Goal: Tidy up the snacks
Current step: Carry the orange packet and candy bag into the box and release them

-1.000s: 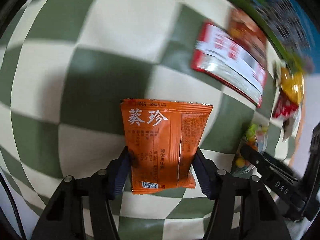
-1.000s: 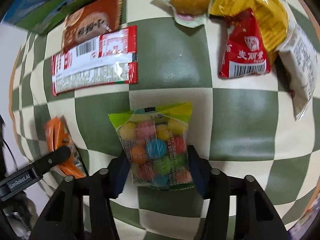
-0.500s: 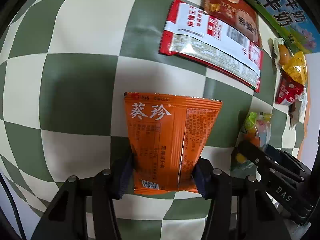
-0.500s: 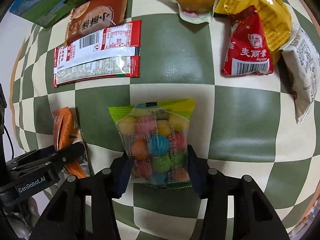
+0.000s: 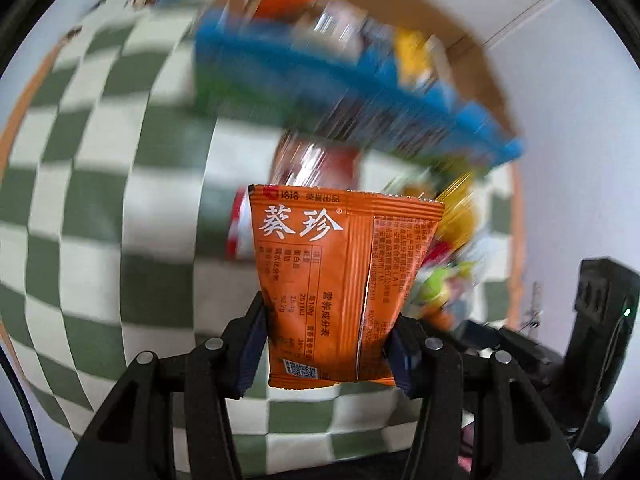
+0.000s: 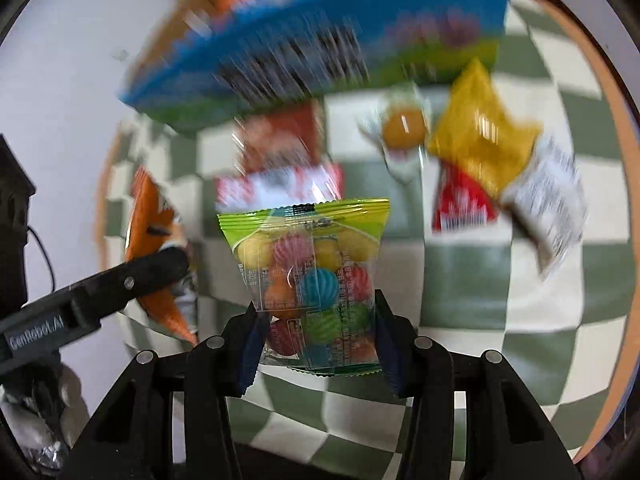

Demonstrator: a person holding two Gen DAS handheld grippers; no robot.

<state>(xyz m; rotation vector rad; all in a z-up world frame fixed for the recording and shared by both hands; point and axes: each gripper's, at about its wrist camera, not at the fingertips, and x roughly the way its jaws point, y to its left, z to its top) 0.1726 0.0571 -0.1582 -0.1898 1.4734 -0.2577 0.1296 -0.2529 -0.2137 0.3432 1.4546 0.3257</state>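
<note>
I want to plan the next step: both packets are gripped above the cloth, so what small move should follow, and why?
Probably carry both toward the blue box. The left gripper clamps the orange packet, the right gripper the candy bag, and the box already holds snacks.

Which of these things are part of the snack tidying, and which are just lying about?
Part of the job:
- orange foil snack packet, in the left gripper
- clear green-topped bag of coloured candy balls, in the right gripper
- blue cardboard box
- yellow packet
- red packet

Lying about:
- green-and-cream checked tablecloth
</note>
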